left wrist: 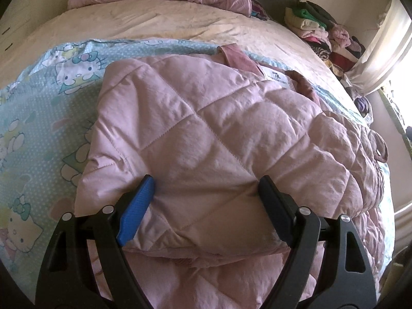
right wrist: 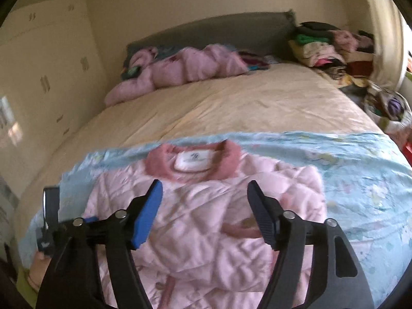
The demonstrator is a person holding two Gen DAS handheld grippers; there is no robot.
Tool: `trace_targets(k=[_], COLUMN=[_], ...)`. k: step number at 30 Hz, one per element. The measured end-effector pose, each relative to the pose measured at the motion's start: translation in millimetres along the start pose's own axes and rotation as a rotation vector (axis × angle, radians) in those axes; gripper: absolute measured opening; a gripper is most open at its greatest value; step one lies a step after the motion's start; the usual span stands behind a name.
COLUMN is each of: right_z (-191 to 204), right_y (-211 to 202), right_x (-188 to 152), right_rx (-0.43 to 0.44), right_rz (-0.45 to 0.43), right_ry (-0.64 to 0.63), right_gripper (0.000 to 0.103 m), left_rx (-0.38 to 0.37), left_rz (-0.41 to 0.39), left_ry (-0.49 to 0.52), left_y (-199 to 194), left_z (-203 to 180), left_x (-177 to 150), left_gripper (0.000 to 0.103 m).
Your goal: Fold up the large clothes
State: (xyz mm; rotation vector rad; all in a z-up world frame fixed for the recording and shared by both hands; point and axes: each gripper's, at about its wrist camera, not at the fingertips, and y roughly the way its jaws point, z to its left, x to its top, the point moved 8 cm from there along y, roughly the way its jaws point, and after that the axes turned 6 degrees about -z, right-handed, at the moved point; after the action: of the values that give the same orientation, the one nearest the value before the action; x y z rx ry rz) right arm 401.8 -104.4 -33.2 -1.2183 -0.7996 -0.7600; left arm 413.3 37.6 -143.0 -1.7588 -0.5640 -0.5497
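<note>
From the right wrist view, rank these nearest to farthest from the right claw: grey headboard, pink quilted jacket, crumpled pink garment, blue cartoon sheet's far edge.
1. Pink quilted jacket, directly under the right claw.
2. Blue cartoon sheet, its far edge just beyond the jacket's collar.
3. Crumpled pink garment, at the head of the bed, left of centre.
4. Grey headboard, behind that garment.

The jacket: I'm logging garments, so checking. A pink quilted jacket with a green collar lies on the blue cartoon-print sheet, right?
Not quite. The jacket has a darker pink collar, not green; the right wrist view shows it. It does lie on the blue cartoon-print sheet.
</note>
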Motion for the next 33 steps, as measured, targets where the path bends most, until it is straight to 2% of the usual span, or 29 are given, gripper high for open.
trace_targets(k=[7, 14, 19, 26, 31, 33], right_z=[30, 22, 17, 17, 22, 23], right_y=[51, 94, 109, 110, 99, 92], right_x=[-47, -93, -105, -105, -103, -101], right_rx=[0.009, -0.053, -0.071, -0.071, -0.087, -0.075], right_rz=[0.206, 0.353, 0.359, 0.365, 0.312, 0.299], right_ry=[-0.069, -0.08, -0.074, -0.073, -0.077, -0.057], right_gripper=[0.071, 0.075, 0.08, 0.08, 0.081, 0.085], left_rx=[-0.005, -0.002, 0.002, -0.006, -0.009, -0.003], left_rz=[-0.002, -0.002, -0.001, -0.004, 0.004, 0.002], left_ry=[-0.004, 0.001, 0.009, 0.005, 0.005, 0.013], left_y=[4, 4, 4, 5, 2, -1], left_z=[1, 2, 0, 1, 0, -1], left_x=[-1, -1, -2, -2, -1, 1], left_gripper=[0.076, 0.076, 0.076, 0.076, 0.076, 0.081])
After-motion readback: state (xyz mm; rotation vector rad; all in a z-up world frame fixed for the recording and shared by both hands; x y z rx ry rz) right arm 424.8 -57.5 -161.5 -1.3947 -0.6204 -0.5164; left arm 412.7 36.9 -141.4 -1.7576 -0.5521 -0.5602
